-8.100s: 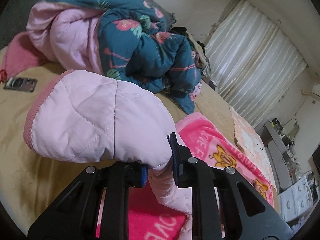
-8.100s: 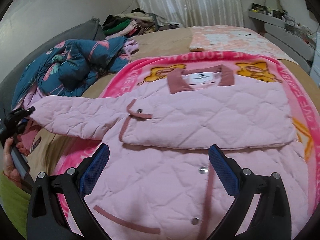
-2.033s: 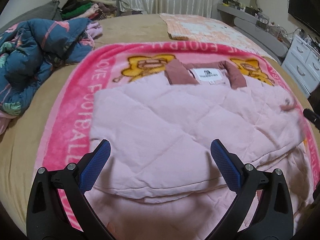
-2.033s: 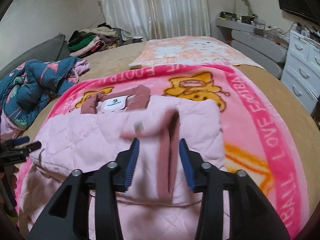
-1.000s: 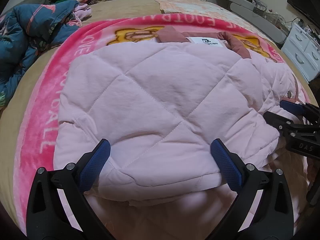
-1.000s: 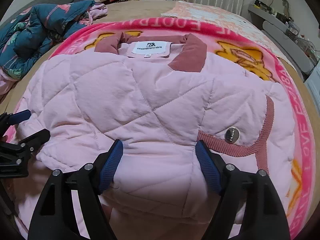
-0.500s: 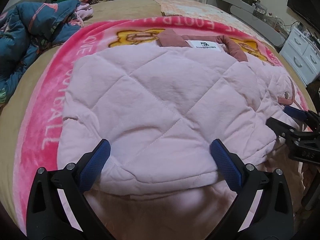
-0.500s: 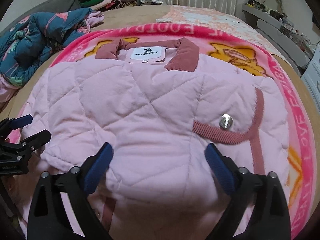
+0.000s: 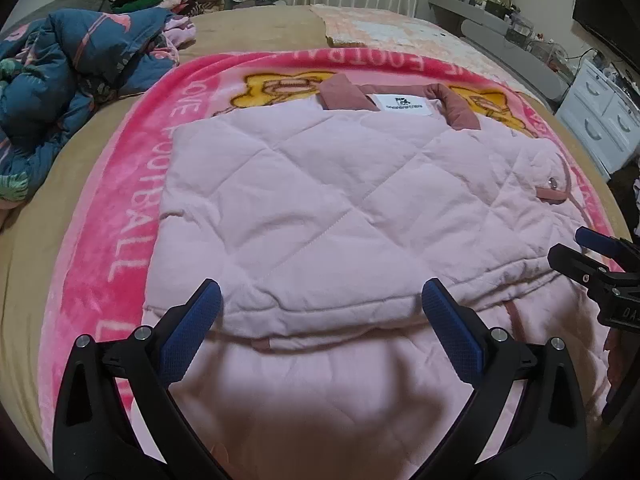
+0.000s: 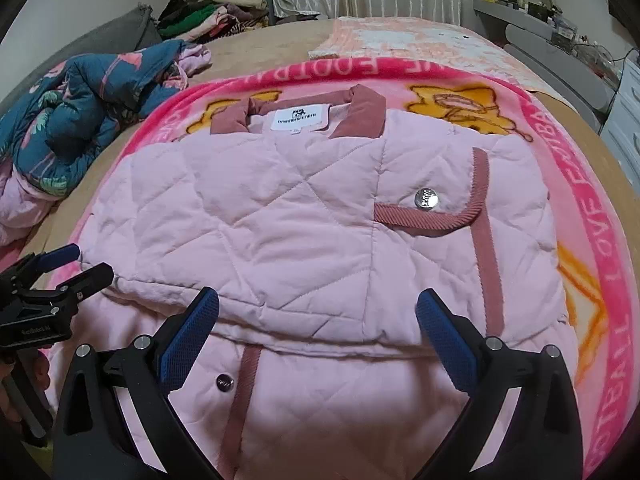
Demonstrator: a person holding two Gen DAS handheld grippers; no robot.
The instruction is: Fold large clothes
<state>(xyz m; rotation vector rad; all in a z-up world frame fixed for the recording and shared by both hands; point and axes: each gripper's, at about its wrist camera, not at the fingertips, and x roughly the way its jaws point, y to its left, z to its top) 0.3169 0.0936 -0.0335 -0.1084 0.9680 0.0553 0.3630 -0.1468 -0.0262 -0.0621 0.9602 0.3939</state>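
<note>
A pale pink quilted jacket (image 9: 320,200) with a dusty-rose collar lies flat on a pink cartoon blanket (image 9: 120,216). Both sleeves are folded across its front. It also shows in the right wrist view (image 10: 280,224), where a silver snap (image 10: 426,200) sits on a rose-trimmed cuff. My left gripper (image 9: 320,320) is open and empty, just above the sleeves' near edge. My right gripper (image 10: 316,320) is open and empty over the same edge. Each gripper shows at the side of the other's view.
A crumpled teal floral quilt (image 9: 60,80) lies at the left on the tan bed sheet (image 9: 24,240). A heap of clothes (image 10: 212,12) sits at the far left by the curtain. A peach blanket (image 9: 384,28) lies beyond. White drawers (image 9: 600,112) stand at the right.
Both grippers have pulled back toward me and lifted off the folded sleeves. The right gripper opened wider. The jacket lies still with the sleeves flat.
</note>
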